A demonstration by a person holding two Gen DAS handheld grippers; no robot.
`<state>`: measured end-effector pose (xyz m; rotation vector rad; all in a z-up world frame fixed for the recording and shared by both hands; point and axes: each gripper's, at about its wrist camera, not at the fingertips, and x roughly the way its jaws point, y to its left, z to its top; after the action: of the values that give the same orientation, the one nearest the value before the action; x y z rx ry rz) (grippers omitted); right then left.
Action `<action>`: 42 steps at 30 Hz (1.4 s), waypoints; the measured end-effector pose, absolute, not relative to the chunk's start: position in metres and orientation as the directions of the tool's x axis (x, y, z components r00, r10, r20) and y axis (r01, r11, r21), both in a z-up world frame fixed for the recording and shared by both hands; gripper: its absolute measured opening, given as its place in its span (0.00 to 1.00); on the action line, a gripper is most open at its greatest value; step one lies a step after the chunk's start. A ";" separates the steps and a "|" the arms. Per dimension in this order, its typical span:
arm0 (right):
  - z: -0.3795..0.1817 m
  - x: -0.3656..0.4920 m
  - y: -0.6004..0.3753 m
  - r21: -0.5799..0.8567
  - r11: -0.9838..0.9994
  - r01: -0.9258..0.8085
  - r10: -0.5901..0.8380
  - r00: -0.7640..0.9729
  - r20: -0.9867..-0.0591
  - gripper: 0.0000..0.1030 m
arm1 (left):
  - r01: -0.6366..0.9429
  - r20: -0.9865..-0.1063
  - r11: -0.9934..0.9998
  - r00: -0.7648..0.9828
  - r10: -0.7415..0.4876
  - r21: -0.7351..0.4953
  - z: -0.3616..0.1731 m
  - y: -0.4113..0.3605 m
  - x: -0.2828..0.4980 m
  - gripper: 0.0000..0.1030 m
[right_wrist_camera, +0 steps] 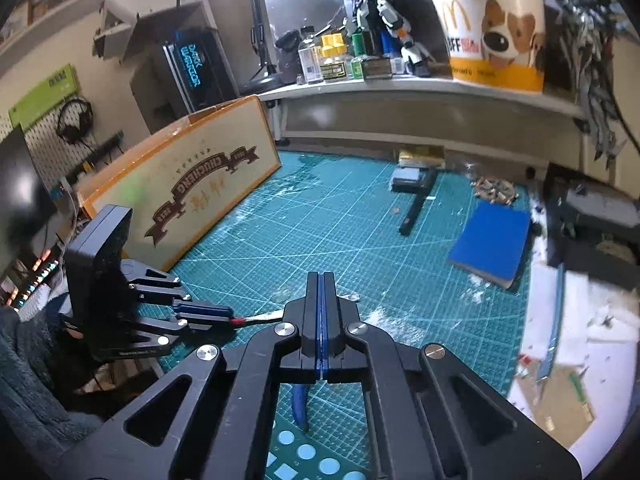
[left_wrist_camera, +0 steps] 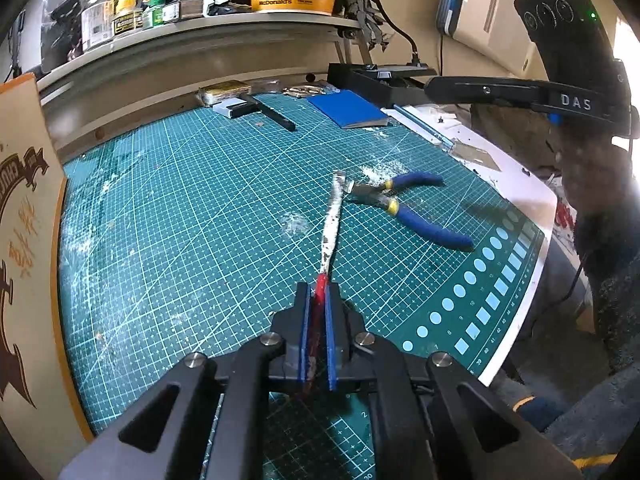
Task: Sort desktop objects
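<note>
My left gripper (left_wrist_camera: 318, 294) is shut on the red handle of a paint-stained flat tool (left_wrist_camera: 332, 224), whose blade points away over the green cutting mat (left_wrist_camera: 180, 220). Blue-handled pliers (left_wrist_camera: 408, 204) lie on the mat just right of the blade tip. My right gripper (right_wrist_camera: 321, 280) is shut and empty above the mat; a blue pliers handle (right_wrist_camera: 299, 404) shows beneath it. In the right wrist view the left gripper (right_wrist_camera: 224, 314) holds the tool (right_wrist_camera: 260, 317) at the left. A blue notebook (right_wrist_camera: 492, 240) and a black bar tool (right_wrist_camera: 416, 204) lie farther back.
A wooden box with orange edges (right_wrist_camera: 192, 184) stands along the mat's left side. A shelf (right_wrist_camera: 400, 84) holds paint bottles, a model robot and a McDonald's bucket (right_wrist_camera: 492, 28). White paper with scraps (right_wrist_camera: 580, 340) lies right of the mat. A black tray (left_wrist_camera: 376, 80) sits at the back right.
</note>
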<state>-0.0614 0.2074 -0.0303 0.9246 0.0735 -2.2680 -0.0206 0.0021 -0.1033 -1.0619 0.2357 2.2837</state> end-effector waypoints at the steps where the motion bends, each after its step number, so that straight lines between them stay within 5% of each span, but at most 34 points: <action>1: -0.030 -0.062 0.205 0.165 -0.776 0.609 -0.551 -0.525 -0.649 0.01 | -0.591 -0.740 -0.801 -0.497 0.453 -0.093 -0.102 0.002 -0.019 0.05; 6: -0.045 -0.061 0.196 0.076 -0.769 0.634 -0.479 -0.495 -0.725 0.04 | -0.592 -0.721 -0.797 -0.500 0.480 -0.121 -0.094 0.002 -0.015 0.05; 8: -0.057 -0.060 0.191 0.032 -0.744 0.667 -0.465 -0.483 -0.742 0.25 | -0.583 -0.712 -0.800 -0.500 0.493 -0.144 -0.091 0.000 -0.017 0.05; 12: -0.081 -0.066 0.174 -0.094 -0.678 0.729 -0.402 -0.475 -0.783 0.24 | -0.581 -0.696 -0.797 -0.504 0.512 -0.165 -0.084 -0.004 -0.018 0.05; 16: -0.088 -0.085 0.159 0.010 -0.644 0.765 -0.455 -0.372 -0.809 0.23 | -0.577 -0.690 -0.801 -0.515 0.509 -0.161 -0.078 -0.006 -0.018 0.05; 21: -0.096 -0.097 0.137 0.001 -0.617 0.787 -0.410 -0.320 -0.854 0.39 | -0.580 -0.705 -0.800 -0.503 0.500 -0.155 -0.082 -0.001 -0.019 0.05; 24: -0.097 -0.103 0.129 -0.004 -0.606 0.796 -0.367 -0.284 -0.886 0.34 | -0.575 -0.708 -0.804 -0.504 0.494 -0.152 -0.084 -0.001 -0.019 0.05; 25: -0.097 -0.104 0.128 -0.006 -0.605 0.796 -0.351 -0.274 -0.895 0.18 | -0.571 -0.706 -0.806 -0.505 0.496 -0.157 -0.084 -0.002 -0.019 0.05; 26: -0.096 -0.103 0.126 -0.025 -0.604 0.796 -0.336 -0.283 -0.898 0.13 | -0.568 -0.704 -0.806 -0.505 0.499 -0.164 -0.084 -0.003 -0.020 0.05; 32: -0.090 -0.089 0.129 -0.069 -0.664 0.745 -0.325 -0.370 -0.870 0.12 | -0.556 -0.681 -0.814 -0.533 0.502 -0.166 -0.075 -0.007 -0.020 0.05; 42: -0.012 -0.069 0.175 0.052 -0.790 0.610 -0.485 -0.572 -0.662 0.12 | -0.560 -0.587 -0.816 -0.616 0.525 -0.142 -0.029 -0.003 -0.026 0.04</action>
<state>-0.0695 0.1748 -0.0120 0.9059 0.2419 -2.3284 -0.0264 -0.0025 -0.0288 -0.8418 0.0738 2.3829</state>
